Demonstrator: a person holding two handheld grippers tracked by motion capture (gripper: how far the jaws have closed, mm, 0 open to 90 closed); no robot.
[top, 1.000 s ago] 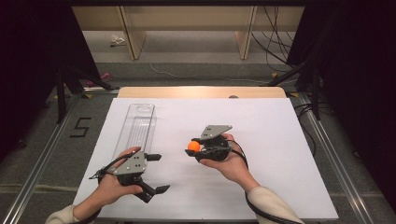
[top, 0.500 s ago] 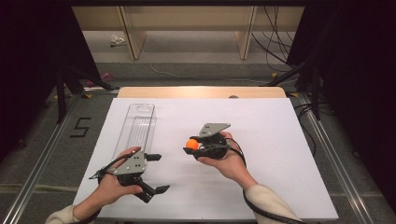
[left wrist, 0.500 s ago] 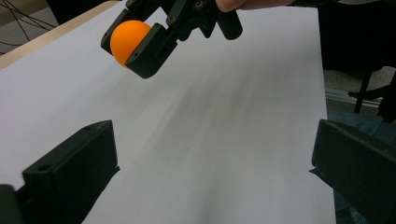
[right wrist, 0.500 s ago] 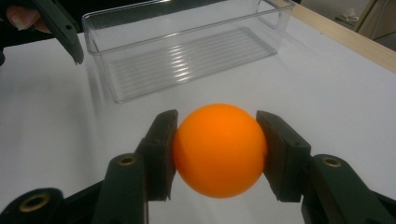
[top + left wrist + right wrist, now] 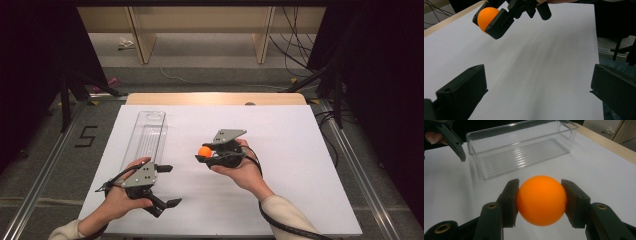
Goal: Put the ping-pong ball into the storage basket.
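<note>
Matte black right gripper (image 5: pixel 540 202) clamps smooth orange ball (image 5: pixel 541 200) before ribbed clear tray (image 5: pixel 524 147).

Bright overhead light floods the white table (image 5: pixel 300 150) while the surroundings sink into near-black. Soft grey shadows streak the sheet in the left gripper view (near jaws blurred); the orange ball (image 5: pixel 541 200) stays sharp, faintly glossy.

A clear plastic tray (image 5: pixel 147 135) lies on the white table (image 5: pixel 290 130).
</note>
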